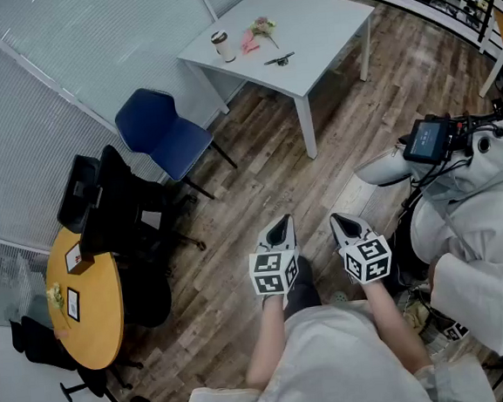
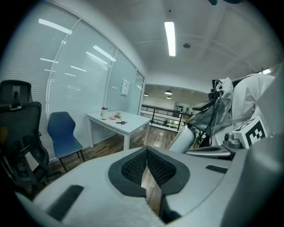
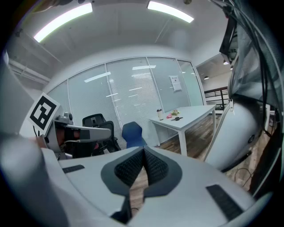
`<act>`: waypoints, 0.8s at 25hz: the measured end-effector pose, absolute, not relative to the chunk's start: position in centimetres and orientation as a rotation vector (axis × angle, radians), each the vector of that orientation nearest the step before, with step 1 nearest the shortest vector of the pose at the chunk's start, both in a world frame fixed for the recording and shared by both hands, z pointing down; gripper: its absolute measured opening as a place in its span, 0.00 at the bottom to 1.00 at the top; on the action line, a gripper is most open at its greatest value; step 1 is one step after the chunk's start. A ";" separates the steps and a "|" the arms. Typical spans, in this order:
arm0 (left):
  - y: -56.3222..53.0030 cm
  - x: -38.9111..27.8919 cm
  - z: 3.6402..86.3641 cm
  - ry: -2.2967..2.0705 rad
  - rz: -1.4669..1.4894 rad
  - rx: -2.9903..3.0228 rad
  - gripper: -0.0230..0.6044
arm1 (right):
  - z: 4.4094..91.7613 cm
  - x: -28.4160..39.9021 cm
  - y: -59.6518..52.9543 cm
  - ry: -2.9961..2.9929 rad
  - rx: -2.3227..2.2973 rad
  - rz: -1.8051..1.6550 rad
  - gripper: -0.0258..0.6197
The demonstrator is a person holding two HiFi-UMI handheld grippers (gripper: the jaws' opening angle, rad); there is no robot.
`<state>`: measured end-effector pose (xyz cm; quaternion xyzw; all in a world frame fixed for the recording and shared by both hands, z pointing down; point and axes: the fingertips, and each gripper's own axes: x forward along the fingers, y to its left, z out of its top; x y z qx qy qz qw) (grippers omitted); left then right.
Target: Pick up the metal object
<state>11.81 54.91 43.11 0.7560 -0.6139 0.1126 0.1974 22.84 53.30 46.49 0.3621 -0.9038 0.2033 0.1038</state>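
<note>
A small dark metal object (image 1: 279,59) lies on the white table (image 1: 324,32) across the room; it also shows as a dark speck, the metal object (image 2: 121,123) in the left gripper view and the metal object (image 3: 177,118) in the right gripper view. My left gripper (image 1: 279,230) and right gripper (image 1: 346,223) are held side by side over the wooden floor, far short of the table. Both are shut with nothing between their pads.
A paper cup (image 1: 222,46) and a pink-and-yellow item (image 1: 257,32) share the table. A blue chair (image 1: 160,132) and a black office chair (image 1: 116,207) stand to the left, by a round wooden table (image 1: 90,310). White-covered equipment (image 1: 485,219) with a small screen (image 1: 427,139) is at my right.
</note>
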 end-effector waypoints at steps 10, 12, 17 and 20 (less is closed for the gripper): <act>52.9 9.2 44.9 -1.714 0.316 2.078 0.24 | 48.9 22.3 50.9 -2.612 1.151 0.637 0.20; 52.2 8.6 45.2 -1.709 0.319 2.071 0.27 | 49.2 21.8 50.2 -2.606 1.150 0.646 0.22; 49.8 6.3 45.8 -1.697 0.324 2.053 0.29 | 49.8 19.6 47.9 -2.591 1.133 0.668 0.23; 47.9 4.6 45.8 -1.695 0.316 2.052 0.29 | 50.3 17.9 46.1 -2.583 1.111 0.688 0.23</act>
